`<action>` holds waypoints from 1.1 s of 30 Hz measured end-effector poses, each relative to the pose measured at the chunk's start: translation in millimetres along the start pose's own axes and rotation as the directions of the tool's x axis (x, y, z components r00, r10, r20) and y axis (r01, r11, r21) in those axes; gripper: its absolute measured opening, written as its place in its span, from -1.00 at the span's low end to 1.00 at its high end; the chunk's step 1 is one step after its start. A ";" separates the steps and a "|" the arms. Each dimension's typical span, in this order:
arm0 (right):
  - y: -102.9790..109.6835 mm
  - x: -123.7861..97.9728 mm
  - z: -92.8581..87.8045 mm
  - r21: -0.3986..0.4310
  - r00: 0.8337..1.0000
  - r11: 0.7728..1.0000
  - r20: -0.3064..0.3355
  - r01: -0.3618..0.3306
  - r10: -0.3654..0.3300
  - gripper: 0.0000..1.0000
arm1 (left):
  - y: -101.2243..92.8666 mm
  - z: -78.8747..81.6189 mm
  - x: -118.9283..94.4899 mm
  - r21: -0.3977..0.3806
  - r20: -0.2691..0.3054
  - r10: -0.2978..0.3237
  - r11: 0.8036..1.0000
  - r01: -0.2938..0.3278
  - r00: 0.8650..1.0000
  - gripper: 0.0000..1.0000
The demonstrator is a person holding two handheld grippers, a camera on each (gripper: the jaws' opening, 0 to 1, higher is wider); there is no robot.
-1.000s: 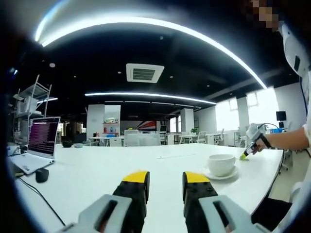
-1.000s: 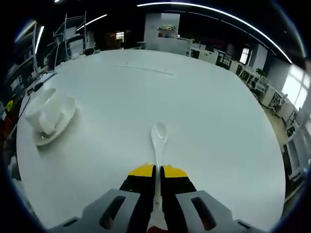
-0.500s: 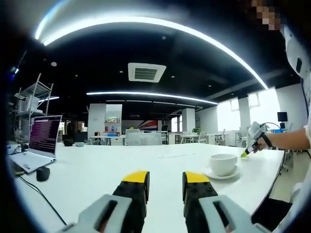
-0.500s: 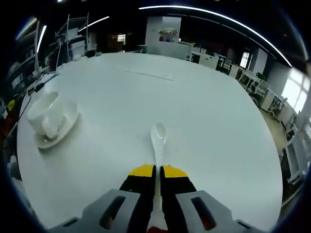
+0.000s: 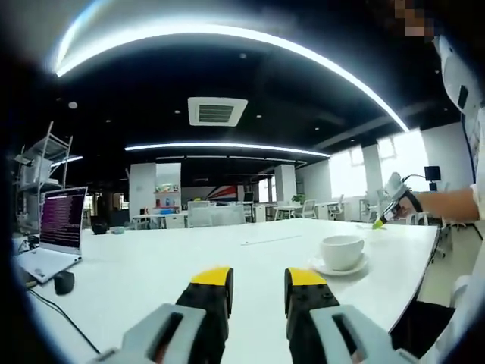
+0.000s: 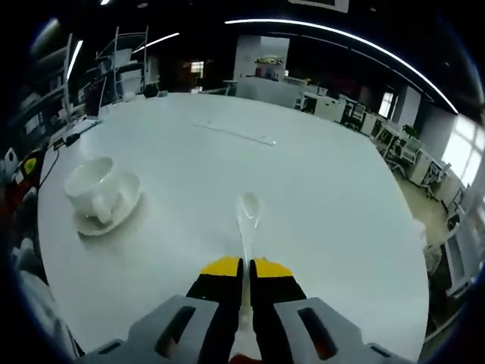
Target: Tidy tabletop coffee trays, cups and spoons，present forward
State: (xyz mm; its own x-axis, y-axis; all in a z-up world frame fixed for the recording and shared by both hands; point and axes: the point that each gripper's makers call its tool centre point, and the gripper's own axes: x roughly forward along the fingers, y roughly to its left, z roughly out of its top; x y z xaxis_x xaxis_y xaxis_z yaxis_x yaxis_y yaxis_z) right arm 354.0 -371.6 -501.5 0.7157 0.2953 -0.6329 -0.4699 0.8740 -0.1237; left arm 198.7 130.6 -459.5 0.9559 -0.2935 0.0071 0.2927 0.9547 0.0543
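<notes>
Our right gripper (image 6: pixel 242 264) still pinches the spoon (image 6: pixel 246 216) by its handle; since a second ago we have carried it nearer the cup (image 6: pixel 92 180) on its saucer (image 6: pixel 114 208), so placement looks close. Our left gripper (image 5: pixel 258 277) waits spread above the table (image 5: pixel 151 265).

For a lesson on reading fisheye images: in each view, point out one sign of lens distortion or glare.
Left gripper view: the ceiling light strip bows into an arc, and the window is blown out. Right gripper view: the table edge curves round, and the white spoon nearly blends into the bright tabletop.
</notes>
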 end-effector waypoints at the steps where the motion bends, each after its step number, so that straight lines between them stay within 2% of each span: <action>1: 0.4 -2.9 2.3 -0.010 1.000 1.000 0.003 -0.003 0.003 -0.90 | -0.6 -0.3 0.1 0.004 -0.003 -0.005 1.000 0.005 1.000 -0.42; 5: 7.1 -16.4 14.0 -0.037 0.999 0.999 0.023 -0.032 0.033 -0.90 | -0.5 -0.8 -0.2 0.017 -0.008 -0.019 1.000 0.019 1.000 -0.42; 9: 24.7 -33.3 31.6 -0.119 0.996 0.990 0.028 -0.076 0.080 -0.90 | -0.3 0.9 -1.5 0.015 -0.007 -0.041 0.999 0.041 0.999 -0.42; 15: 47.6 -48.6 57.9 -0.244 0.991 0.961 0.008 -0.131 0.137 -0.90 | -3.7 3.0 -2.6 0.036 -0.019 -0.074 0.997 0.075 0.997 -0.42; 19: 57.9 -55.7 72.8 -0.314 0.990 0.939 -0.002 -0.137 0.144 -0.90 | -6.8 3.7 -2.9 0.043 -0.024 -0.091 0.995 0.092 0.996 -0.42; 22: 70.9 -61.3 84.1 -0.375 0.987 0.914 -0.014 -0.156 0.163 -0.90 | -10.3 2.1 -3.3 0.055 -0.034 -0.103 0.993 0.105 0.994 -0.42; 25: 84.0 -65.4 90.8 -0.454 0.983 0.872 -0.064 -0.183 0.172 -0.90 | -11.7 1.6 -4.3 0.059 -0.036 -0.109 0.992 0.111 0.993 -0.42; 27: 90.3 -66.5 93.5 -0.478 0.980 0.856 -0.098 -0.199 0.173 -0.90 | -12.7 1.8 -4.9 0.061 -0.037 -0.112 0.992 0.114 0.993 -0.42; 28: 92.5 -66.6 95.8 -0.510 0.980 0.837 -0.107 -0.200 0.169 -0.90 | -14.2 2.4 -5.1 0.063 -0.037 -0.114 0.991 0.116 0.993 -0.42; 29: 93.4 -66.6 96.3 -0.513 0.980 0.835 -0.110 -0.201 0.168 -0.90 | -15.1 2.9 -5.1 0.064 -0.037 -0.114 0.991 0.116 0.993 -0.42; 33: 109.2 -66.1 99.7 -0.572 0.970 0.784 -0.163 -0.240 0.178 -0.90 | -17.1 3.8 -6.3 0.067 -0.034 -0.121 0.990 0.123 0.992 -0.42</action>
State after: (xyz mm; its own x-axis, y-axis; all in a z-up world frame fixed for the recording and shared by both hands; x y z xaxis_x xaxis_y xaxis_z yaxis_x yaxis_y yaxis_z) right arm 306.9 -257.1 -396.9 0.5267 0.3788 -0.7610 -0.8359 0.3938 -0.3825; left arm 187.6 116.0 -456.7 0.9136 -0.4052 -0.0338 0.4062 0.9058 0.1210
